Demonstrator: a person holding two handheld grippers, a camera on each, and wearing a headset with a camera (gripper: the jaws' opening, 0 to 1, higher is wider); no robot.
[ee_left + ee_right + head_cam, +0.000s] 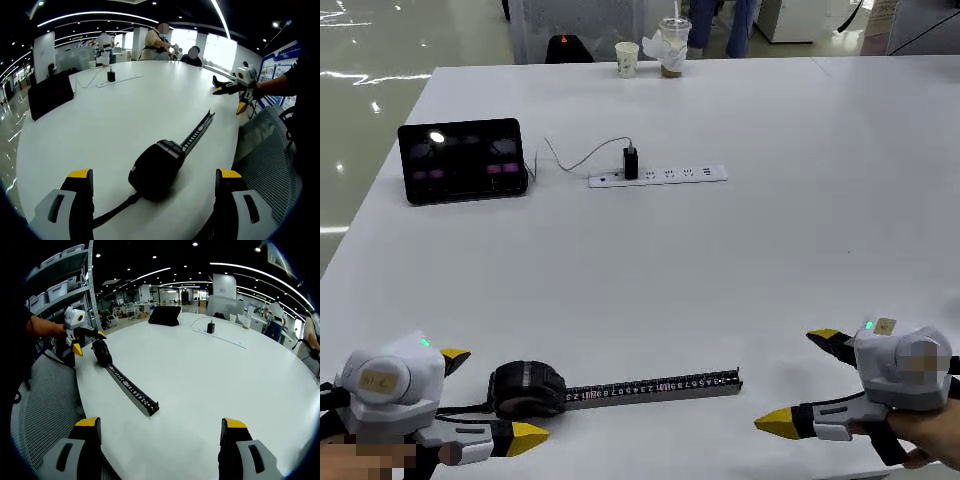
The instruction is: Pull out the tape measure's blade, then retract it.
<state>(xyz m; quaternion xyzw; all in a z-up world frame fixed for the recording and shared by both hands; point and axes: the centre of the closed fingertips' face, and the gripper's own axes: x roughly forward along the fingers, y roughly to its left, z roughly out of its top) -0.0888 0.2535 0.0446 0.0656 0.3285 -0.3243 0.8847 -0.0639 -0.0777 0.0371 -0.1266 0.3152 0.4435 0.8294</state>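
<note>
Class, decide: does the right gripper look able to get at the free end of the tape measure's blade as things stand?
Probably yes: the right gripper is open, and the blade's free end lies ahead of it with bare table between.

Left tongs point(492, 393) and right tongs point(795, 379) match — white rounded housings, grey jaws tipped yellow, a green light each.

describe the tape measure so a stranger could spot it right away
Start at the big white table and go to its near edge, left side. There lies a round black tape measure, its dark numbered blade pulled out to the right; nothing else there has such a ruled strip.
</note>
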